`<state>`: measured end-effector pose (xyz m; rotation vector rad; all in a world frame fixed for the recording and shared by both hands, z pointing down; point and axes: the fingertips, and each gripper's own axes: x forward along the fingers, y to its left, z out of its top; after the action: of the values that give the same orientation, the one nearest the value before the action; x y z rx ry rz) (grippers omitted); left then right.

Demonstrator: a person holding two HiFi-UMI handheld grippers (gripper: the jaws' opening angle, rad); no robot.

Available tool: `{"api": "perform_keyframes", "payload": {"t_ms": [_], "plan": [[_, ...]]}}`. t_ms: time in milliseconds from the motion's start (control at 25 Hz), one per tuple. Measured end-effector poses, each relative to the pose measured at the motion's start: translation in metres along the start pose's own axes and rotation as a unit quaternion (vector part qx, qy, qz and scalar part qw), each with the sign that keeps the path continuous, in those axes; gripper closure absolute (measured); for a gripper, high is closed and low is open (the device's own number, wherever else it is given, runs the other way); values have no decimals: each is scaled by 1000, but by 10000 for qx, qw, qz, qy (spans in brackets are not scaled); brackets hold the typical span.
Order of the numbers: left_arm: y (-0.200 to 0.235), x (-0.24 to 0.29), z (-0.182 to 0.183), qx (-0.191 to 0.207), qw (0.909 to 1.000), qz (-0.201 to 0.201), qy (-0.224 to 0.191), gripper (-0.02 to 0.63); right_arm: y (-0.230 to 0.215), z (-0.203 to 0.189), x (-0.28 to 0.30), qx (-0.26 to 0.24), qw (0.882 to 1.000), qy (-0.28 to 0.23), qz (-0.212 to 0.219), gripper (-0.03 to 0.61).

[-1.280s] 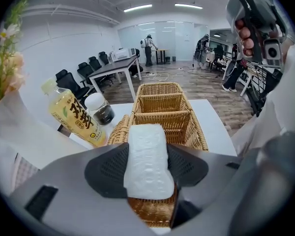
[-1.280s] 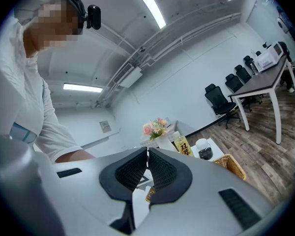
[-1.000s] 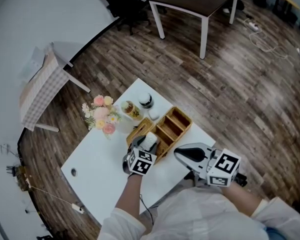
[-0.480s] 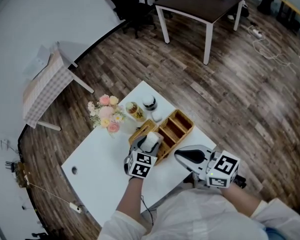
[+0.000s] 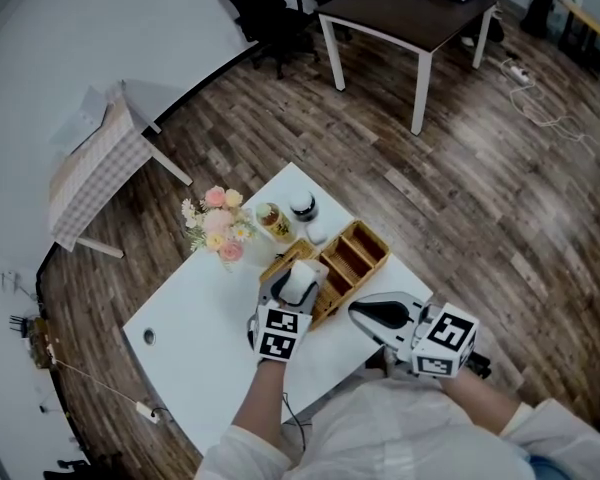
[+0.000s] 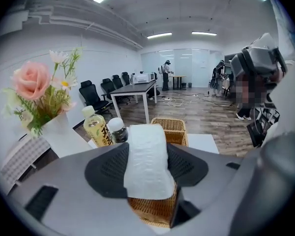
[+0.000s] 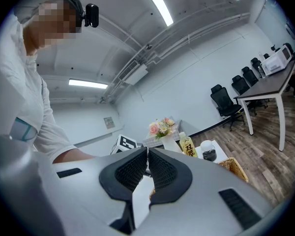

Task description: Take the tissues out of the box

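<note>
A folded white tissue [image 5: 300, 281] sits between the jaws of my left gripper [image 5: 297, 288], which is shut on it just above the left end of the wicker box [image 5: 352, 256]. In the left gripper view the tissue [image 6: 145, 168] stands upright between both black pads, with wicker compartments [image 6: 170, 130] beneath and behind it. My left gripper [image 6: 146, 149] points down at a slant. My right gripper [image 5: 356, 310] hovers over the table's near edge, right of the box. The right gripper view shows my right gripper [image 7: 148, 155] with its pads together and nothing between them.
On the white table [image 5: 195, 333], beyond the box, stand pink flowers in a white vase [image 5: 218, 230], a yellow drink bottle [image 5: 271, 220] and a dark-lidded jar [image 5: 302, 206]. A checkered stand [image 5: 90, 173] and a dark desk [image 5: 410, 8] stand on the wooden floor.
My left gripper has risen with the tissue, lifting it higher above the wicker box. My right gripper has stayed where it was.
</note>
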<state>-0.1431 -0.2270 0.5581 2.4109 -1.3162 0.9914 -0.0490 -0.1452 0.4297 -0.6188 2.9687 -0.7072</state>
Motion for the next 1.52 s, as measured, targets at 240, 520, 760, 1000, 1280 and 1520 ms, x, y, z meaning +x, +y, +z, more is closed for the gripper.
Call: {"api": "perform_keyframes", "payload": {"t_ms": [240, 520, 760, 1000, 1280, 1520], "plan": [[-2, -13, 18, -184, 9994, 55, -295, 380, 2, 0, 1, -44, 10000, 14, 45, 545], [-7, -31, 35, -670, 9959, -34, -607, 380, 8, 0, 2, -63, 9999, 43, 87, 545], [-7, -42, 49, -888, 9924, -11, -850, 380, 8, -1, 2, -78, 9999, 34, 98, 545], [-11, -54, 53, -896, 9916, 27, -936, 380, 11, 0, 2, -99, 9999, 42, 114, 545], [-18, -71, 65, -971, 9881, 48, -1192, 380, 12, 0, 1, -112, 9998, 36, 132, 545], [-24, -86, 75, -1062, 9837, 55, -1447, 380, 16, 1, 3, -176, 9997, 31, 164, 545]]}}
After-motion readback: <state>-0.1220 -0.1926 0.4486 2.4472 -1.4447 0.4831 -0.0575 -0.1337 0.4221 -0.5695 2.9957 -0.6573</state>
